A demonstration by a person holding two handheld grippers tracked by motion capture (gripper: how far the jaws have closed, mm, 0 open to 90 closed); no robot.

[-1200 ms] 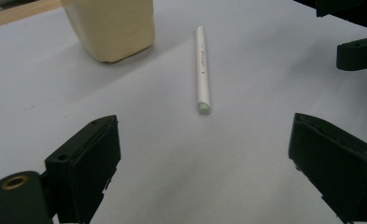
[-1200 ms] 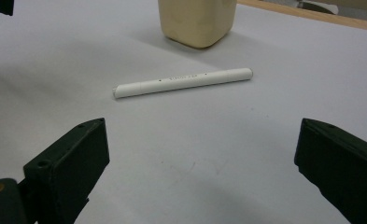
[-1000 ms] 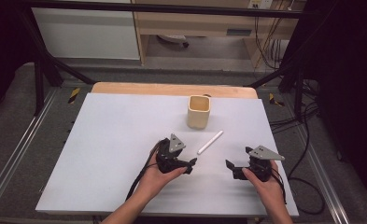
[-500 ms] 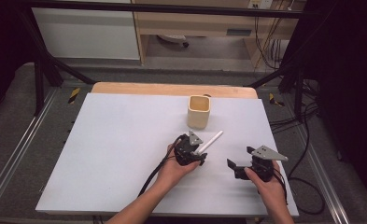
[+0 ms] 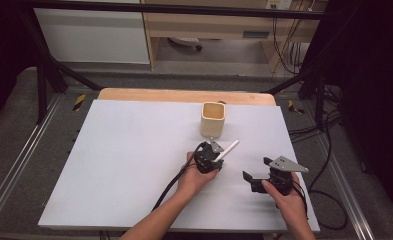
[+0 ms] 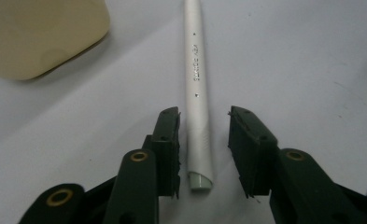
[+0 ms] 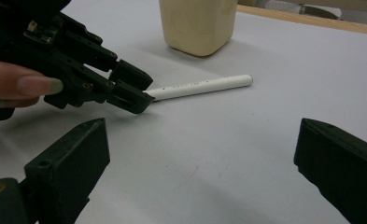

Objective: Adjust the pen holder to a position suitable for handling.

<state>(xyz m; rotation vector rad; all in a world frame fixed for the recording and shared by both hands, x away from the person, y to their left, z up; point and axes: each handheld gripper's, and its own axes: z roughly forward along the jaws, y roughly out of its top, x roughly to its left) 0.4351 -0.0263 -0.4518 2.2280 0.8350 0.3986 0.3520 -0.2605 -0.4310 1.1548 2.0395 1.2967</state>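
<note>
Now the left gripper [image 6: 203,140] straddles the white pen's [image 6: 196,93] near end, jaws apart, just short of the beige cup [image 5: 213,119]; closing comes next. Right gripper [image 5: 258,179] waits spread, empty.

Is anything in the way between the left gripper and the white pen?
Nothing visible is. The left gripper has its jaws open on either side of the pen, whose near end already lies between them on the table. The cup stands off to the side, apart from the pen.
</note>
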